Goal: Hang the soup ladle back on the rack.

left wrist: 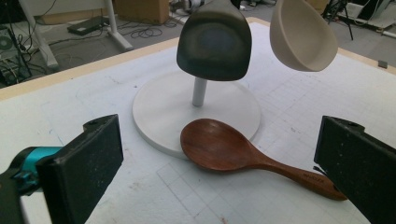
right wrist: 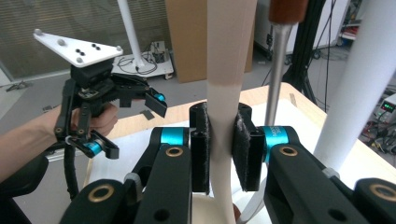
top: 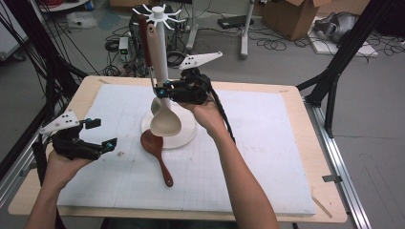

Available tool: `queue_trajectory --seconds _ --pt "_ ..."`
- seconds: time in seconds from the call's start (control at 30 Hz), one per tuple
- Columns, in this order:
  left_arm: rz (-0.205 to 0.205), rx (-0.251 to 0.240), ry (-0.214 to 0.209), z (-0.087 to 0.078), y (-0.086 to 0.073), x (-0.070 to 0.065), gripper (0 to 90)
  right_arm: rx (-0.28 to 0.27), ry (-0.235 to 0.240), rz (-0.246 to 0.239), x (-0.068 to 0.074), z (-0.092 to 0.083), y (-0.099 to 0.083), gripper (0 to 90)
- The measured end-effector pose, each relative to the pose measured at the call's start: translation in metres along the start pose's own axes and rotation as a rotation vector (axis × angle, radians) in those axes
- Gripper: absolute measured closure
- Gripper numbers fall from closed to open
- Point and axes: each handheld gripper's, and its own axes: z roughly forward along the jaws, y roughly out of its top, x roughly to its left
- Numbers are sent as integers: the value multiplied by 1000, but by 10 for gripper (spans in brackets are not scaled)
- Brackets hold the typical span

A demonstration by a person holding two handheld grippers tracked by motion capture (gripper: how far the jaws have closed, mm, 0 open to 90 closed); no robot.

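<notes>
Item: cream ladle [top: 165,119], handle pinched between the pads of my right tool [top: 162,89], bowl hanging above the white stand's base [top: 186,136] near the desk's [top: 286,95] middle, toward its far edge. Item: dark spatula [left wrist: 212,44], hung on the stand. Item: brown wooden spoon [top: 157,155], flat on the desk, bowl touching the base. My left tool [top: 98,138] stood spread and empty near the left edge.
</notes>
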Motion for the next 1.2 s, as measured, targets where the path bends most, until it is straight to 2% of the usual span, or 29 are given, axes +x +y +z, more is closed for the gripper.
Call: queue_trajectory --seconds 0.2,0.43,0.7,0.87,0.97,1.2 --pt "1 2 -2 -1 -1 1 17 15 -22 15 -5 5 -3 785" --pt "-2 4 0 -2 -2 3 17 0 -47 19 -7 5 -6 750" --pt "0 -2 -3 -5 0 3 17 -10 -65 22 -8 -11 -6 684" --pt "-2 1 -2 -5 -1 5 17 -29 -66 19 -7 -24 -6 679" --pt "-4 2 -2 -5 -2 6 17 -40 -66 18 -5 -32 -5 701" --pt "-10 5 -2 -6 -3 8 17 -63 -36 -6 2 -49 2 869"
